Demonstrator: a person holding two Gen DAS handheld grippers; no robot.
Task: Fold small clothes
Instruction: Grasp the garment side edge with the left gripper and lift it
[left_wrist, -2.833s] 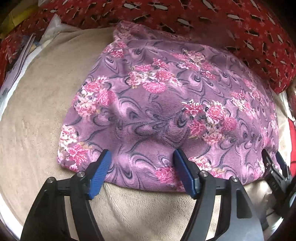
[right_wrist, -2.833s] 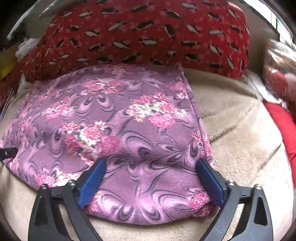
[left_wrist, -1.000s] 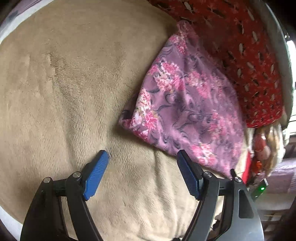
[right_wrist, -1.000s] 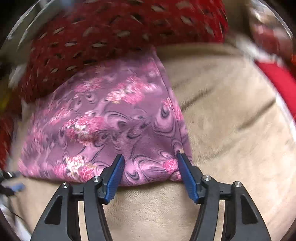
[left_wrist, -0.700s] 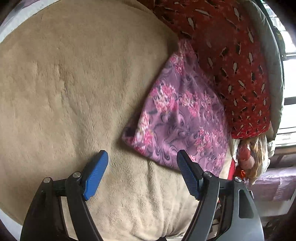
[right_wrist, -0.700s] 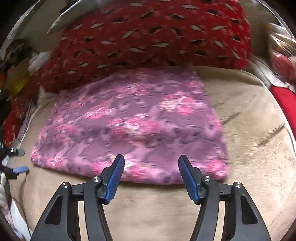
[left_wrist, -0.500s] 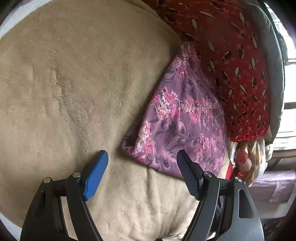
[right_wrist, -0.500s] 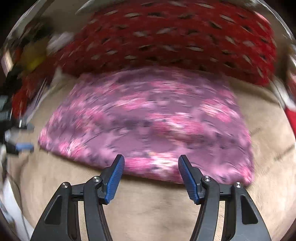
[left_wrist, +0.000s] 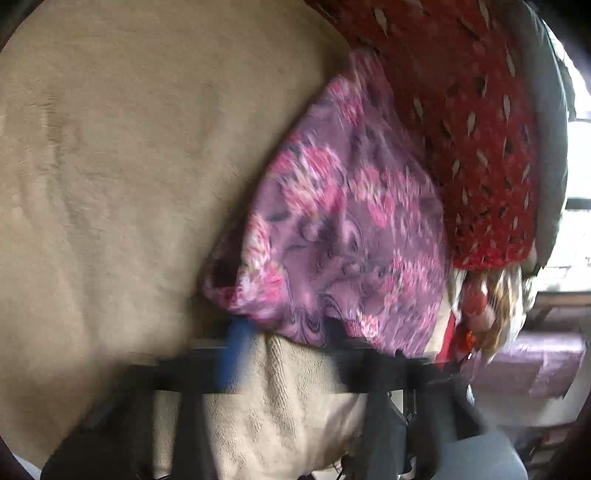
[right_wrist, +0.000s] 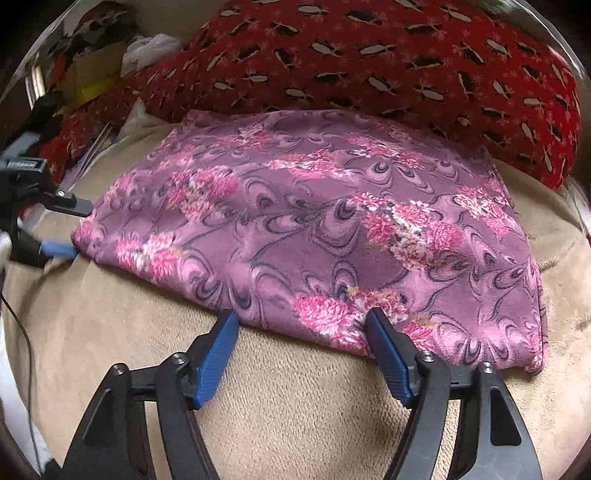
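A folded purple garment with pink flowers (right_wrist: 314, 229) lies on a beige plush blanket (right_wrist: 295, 413); it also shows in the left wrist view (left_wrist: 343, 236), blurred. My right gripper (right_wrist: 301, 325) is open, its blue pads at the garment's near edge, a little left of the middle. My left gripper (left_wrist: 280, 332) is blurred by motion, its fingers at the garment's left corner and still apart. It shows in the right wrist view (right_wrist: 70, 229) at the far left, one finger above that corner and one below.
A red patterned pillow (right_wrist: 369, 62) lies right behind the garment. Clutter, a white bag and a yellow box (right_wrist: 110, 70) sit at the back left. Red fabric and a bag of things (left_wrist: 487, 306) lie past the garment's right end.
My left gripper has moved in to the garment's left corner and its jaws have narrowed. My right gripper has swung left along the near edge, from the right corner toward the middle.
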